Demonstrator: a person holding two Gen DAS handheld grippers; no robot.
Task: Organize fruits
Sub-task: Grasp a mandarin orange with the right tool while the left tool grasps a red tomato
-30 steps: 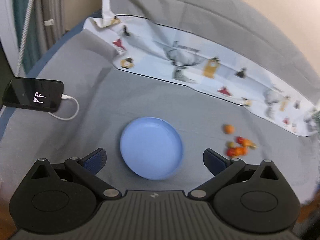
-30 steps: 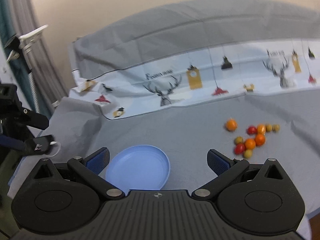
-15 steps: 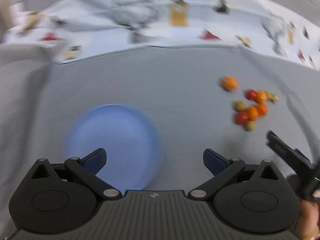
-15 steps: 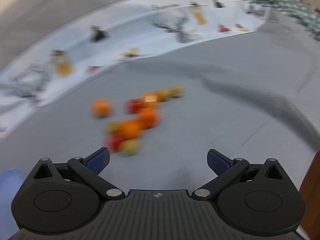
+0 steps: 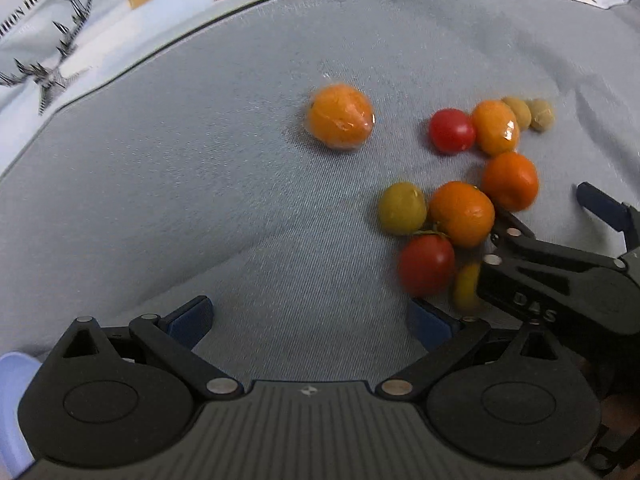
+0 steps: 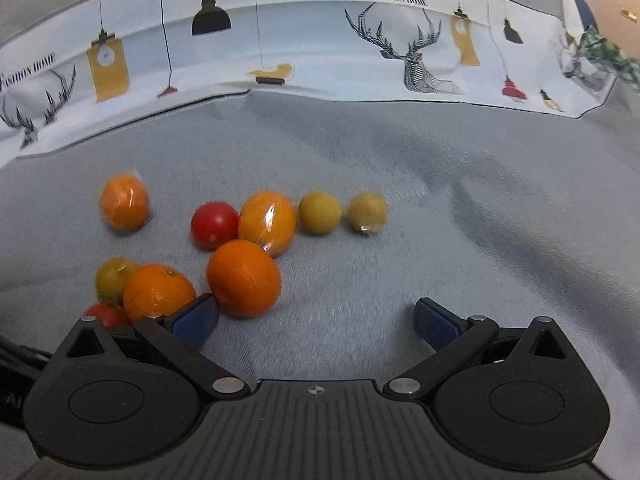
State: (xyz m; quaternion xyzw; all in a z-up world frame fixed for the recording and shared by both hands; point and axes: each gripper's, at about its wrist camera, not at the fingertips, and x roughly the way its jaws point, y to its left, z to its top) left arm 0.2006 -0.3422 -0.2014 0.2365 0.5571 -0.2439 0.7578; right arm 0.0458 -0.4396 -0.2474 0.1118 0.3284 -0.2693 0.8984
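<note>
I see the fruits point(image 6: 244, 278) clustered on the grey cloth point(image 6: 400, 208) — oranges, red tomatoes, yellow-green ones; two oranges look plastic-wrapped. One wrapped orange point(image 5: 340, 122) sits apart, left of the rest. Behind, a printed cloth point(image 6: 320, 40) reads "FASHION HOME" w/ deer heads and lamps. My right gripper point(image 6: 316, 320) is spread wide, nothing held; its left pad point(image 6: 194, 322) sits right beside an orange, contact unclear. In the left cam its body shows "DAS". My left gripper point(image 5: 310, 316) is also spread, empty, over bare cloth left of the pile. Blue plate point(image 5: 12, 404) edge at far lower left.
</note>
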